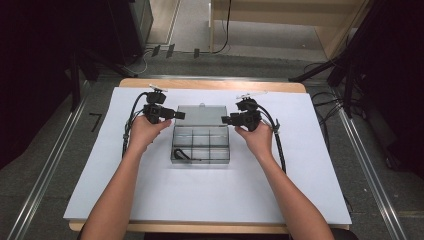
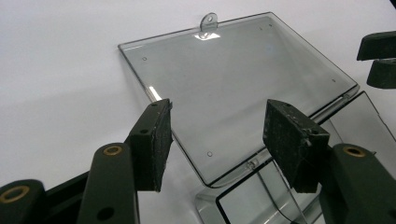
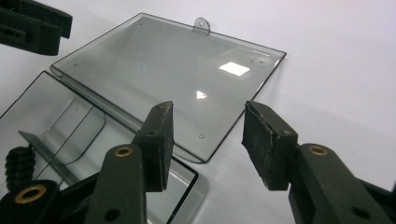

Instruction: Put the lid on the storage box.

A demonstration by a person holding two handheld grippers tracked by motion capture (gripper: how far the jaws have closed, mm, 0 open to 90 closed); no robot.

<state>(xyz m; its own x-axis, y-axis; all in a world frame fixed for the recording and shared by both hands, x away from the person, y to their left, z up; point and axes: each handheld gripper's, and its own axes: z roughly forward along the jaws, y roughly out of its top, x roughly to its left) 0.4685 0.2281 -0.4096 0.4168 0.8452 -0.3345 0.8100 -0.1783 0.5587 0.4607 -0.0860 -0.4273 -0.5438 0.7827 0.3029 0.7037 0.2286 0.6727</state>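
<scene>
Clear plastic compartment box (image 1: 201,146) lies mid-surface (image 1: 150,195), long axis left-right, lid (image 1: 201,115) flat, folded away from the person. Left gripper (image 1: 176,115) and right gripper (image 1: 226,119) flank the lid, jaws apart, empty.

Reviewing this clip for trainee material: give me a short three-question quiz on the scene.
1. True or false: the clear box's lid lies open, flat on the table.
2. What lies in the box? A) a black item B) a red ball C) a spoon
3. Is the left gripper or the right gripper clamped on anything?

Key: 1 true. 2 A, the black item in the near-left compartment. 3 No, both stand open over the lid's corners.
</scene>
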